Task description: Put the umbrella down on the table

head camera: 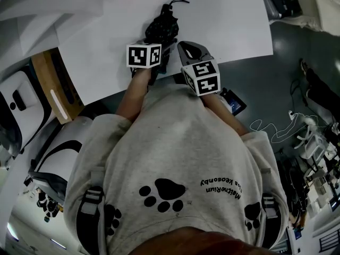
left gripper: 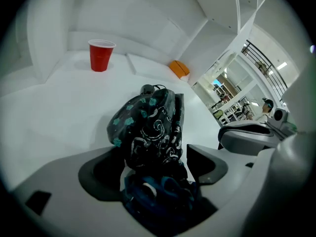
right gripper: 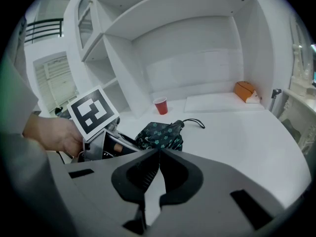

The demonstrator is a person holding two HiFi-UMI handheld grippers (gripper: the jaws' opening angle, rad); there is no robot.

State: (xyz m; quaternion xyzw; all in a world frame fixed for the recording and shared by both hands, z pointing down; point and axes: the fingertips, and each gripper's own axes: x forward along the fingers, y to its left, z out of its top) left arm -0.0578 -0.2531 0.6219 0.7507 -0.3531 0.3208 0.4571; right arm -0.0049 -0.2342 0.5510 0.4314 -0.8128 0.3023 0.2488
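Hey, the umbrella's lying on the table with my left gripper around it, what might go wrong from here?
1. Fabric of the umbrella sits between the open jaws of the left gripper; pulling back may snag it and drag it along.
2. In the head view its near end lies close to the near edge of the table, so a drag toward you might tip it off.

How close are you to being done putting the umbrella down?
Nearly done. The umbrella already lies on the white table. In hand: the left gripper is open, its fingers spread on either side of the umbrella's near end, not squeezing. The right gripper is shut and empty. Left: pull the left gripper away.
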